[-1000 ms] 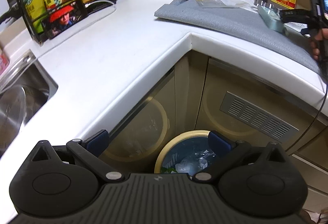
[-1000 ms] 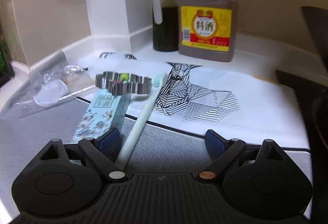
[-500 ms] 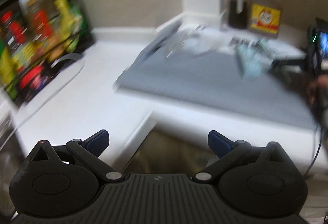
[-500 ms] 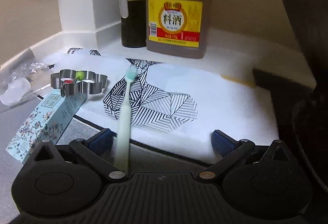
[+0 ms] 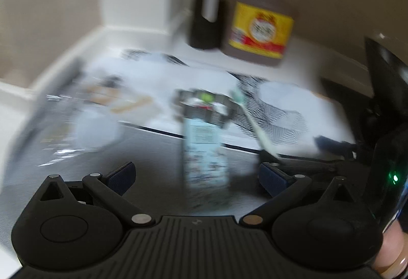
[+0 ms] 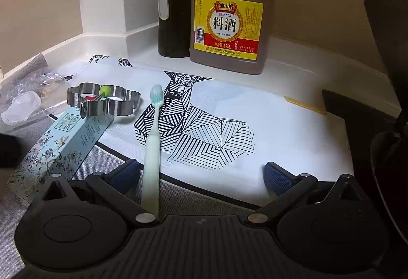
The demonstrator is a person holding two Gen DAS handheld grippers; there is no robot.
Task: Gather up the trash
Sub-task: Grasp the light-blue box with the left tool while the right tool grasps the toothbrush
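While both your left gripper (image 5: 196, 178) and right gripper (image 6: 201, 177) stand wide apart and empty, the toothbrush (image 6: 152, 141) at the grey mat's (image 6: 107, 164) far edge could be knocked toward the patterned box (image 6: 63, 141) by a slanted close.

Motion blur smears the whole left wrist view; the pale blue floral carton (image 5: 204, 148) and crumpled clear plastic wrapper (image 5: 84, 123) lose detail.

In the right wrist view, bare patterned paper (image 6: 293, 131) fills the lower right, while a toothbrush (image 6: 152, 141), blue box (image 6: 61, 143) and metal ring mould (image 6: 102, 100) crowd the left, and 2 bottles (image 6: 227, 23) block the upper centre.
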